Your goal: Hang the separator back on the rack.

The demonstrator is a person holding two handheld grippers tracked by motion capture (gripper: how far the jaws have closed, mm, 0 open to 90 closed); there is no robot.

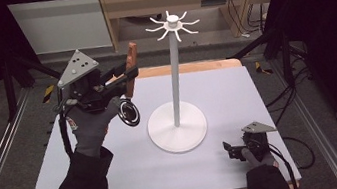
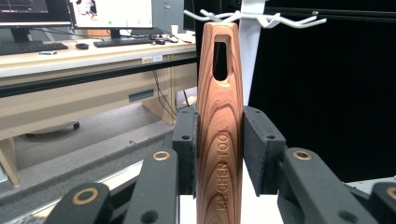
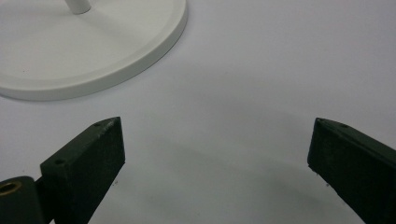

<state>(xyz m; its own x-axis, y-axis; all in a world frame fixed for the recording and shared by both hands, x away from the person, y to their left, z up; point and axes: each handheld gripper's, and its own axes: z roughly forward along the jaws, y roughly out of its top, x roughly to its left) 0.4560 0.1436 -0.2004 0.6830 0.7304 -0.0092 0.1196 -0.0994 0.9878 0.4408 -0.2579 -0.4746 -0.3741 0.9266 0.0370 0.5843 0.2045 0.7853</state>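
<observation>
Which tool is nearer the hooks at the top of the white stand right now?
Left. The left tool is raised beside the pole, holding a wooden utensil whose end reaches up near the hooks. The right tool sits low over the table, near the stand's base.

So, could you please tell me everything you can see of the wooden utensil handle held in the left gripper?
The wooden handle is reddish-brown with strong curved grain, flat and tapering to a rounded tip. A long slot for hanging is cut through near that tip, and KITCHEN TOOL is engraved along its lower part. It stands upright in the left gripper view, clamped between the black pads of the left gripper, raised above the table near the white hook stand. Its working end is hidden.
</observation>
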